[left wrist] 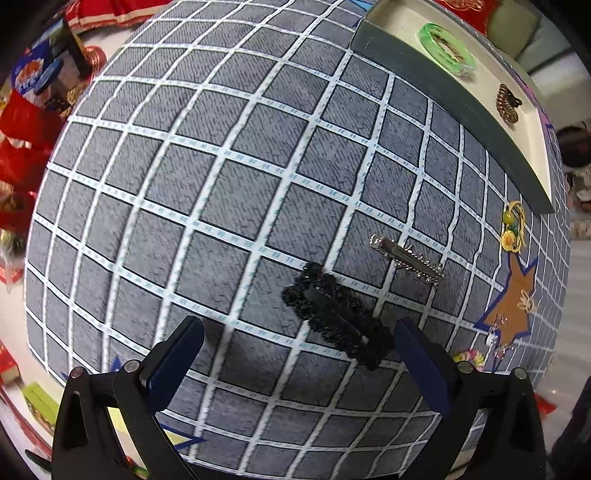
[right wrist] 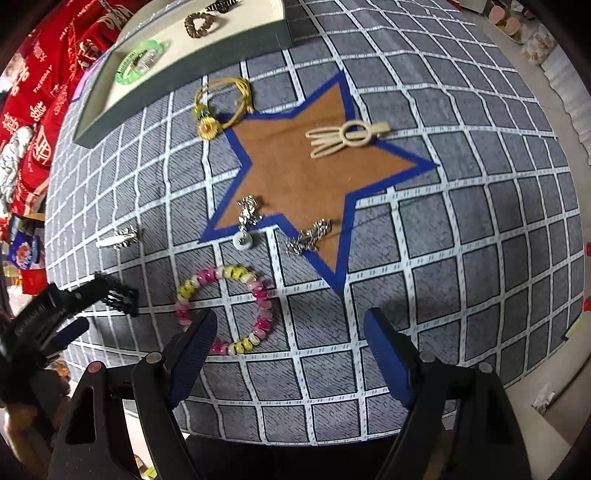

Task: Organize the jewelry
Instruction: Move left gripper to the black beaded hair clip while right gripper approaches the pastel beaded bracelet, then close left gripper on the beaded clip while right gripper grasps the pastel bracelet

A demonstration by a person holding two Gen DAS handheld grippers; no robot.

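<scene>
My left gripper [left wrist: 299, 354] is open above the grey checked cloth [left wrist: 207, 192]. A black lace hair clip [left wrist: 332, 314] lies just ahead of its right finger, and a silver hair clip [left wrist: 406, 260] lies beyond that. My right gripper [right wrist: 291, 339] is open over the cloth, with a pink and yellow bead bracelet [right wrist: 225, 310] by its left finger. A cream hair clip [right wrist: 347, 138], silver earrings [right wrist: 247, 212] and a silver charm [right wrist: 308, 236] lie on the brown star [right wrist: 303, 173]. A yellow cord necklace [right wrist: 218, 107] lies near the tray [right wrist: 177, 70], which holds a green bangle [right wrist: 140, 61] and a brown scrunchie [right wrist: 201, 24].
The left gripper shows at the left edge of the right wrist view [right wrist: 44, 314], next to the black clip [right wrist: 118, 293]. Red packets [left wrist: 18, 147] and a blue box [left wrist: 40, 74] crowd the table's left side. The tray also shows in the left wrist view [left wrist: 443, 92].
</scene>
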